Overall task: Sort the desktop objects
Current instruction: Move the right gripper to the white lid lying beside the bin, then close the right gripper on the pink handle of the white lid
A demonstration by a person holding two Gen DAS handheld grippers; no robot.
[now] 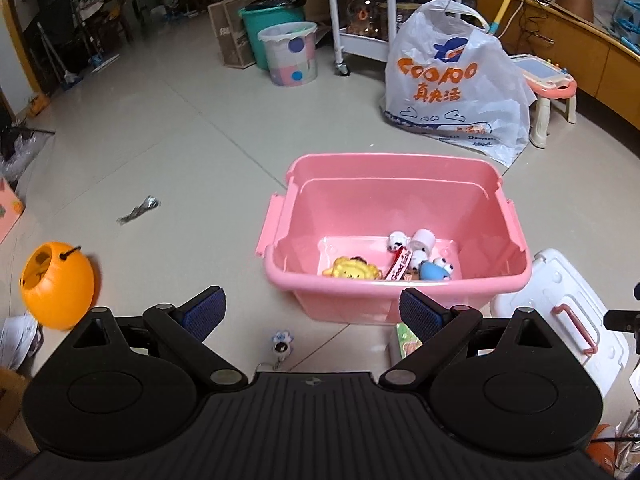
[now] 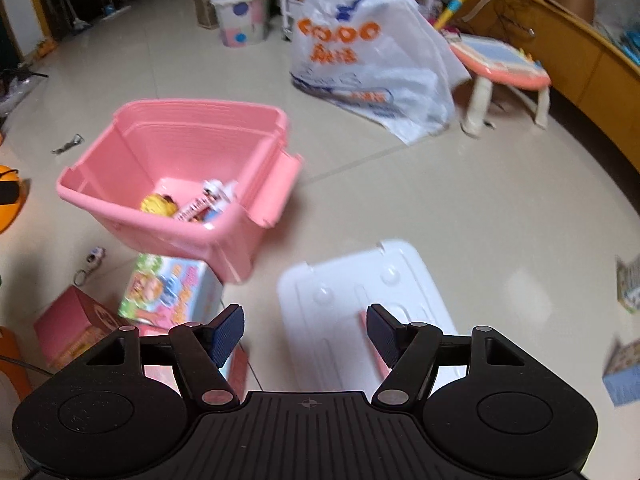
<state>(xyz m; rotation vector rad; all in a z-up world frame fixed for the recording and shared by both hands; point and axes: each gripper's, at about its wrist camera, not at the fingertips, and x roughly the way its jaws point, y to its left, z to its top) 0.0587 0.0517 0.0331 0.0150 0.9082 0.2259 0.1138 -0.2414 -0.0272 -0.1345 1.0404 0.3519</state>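
Observation:
A pink plastic bin (image 1: 400, 292) stands on the tiled floor with several small toys inside, among them a yellow lion (image 1: 352, 269) and a blue figure (image 1: 435, 270). My left gripper (image 1: 313, 312) is open and empty, just in front of the bin's near wall. Below it lie a small keychain toy (image 1: 282, 340) and a green box (image 1: 406, 338). In the right wrist view the bin (image 2: 180, 224) is at the left and the white lid (image 2: 360, 292) lies flat. My right gripper (image 2: 305, 330) is open and empty above the lid. A colourful box (image 2: 172, 292) and a pink box (image 2: 76, 328) lie by the bin.
An orange pumpkin bucket (image 1: 56, 284) sits at the left. A large white shopping bag (image 1: 456, 80), a child's drawing table (image 2: 504, 64) and a dotted bin (image 1: 288, 52) stand farther back. A scrap of foil (image 1: 138, 210) lies on the floor. Books (image 2: 628, 284) lie at the right.

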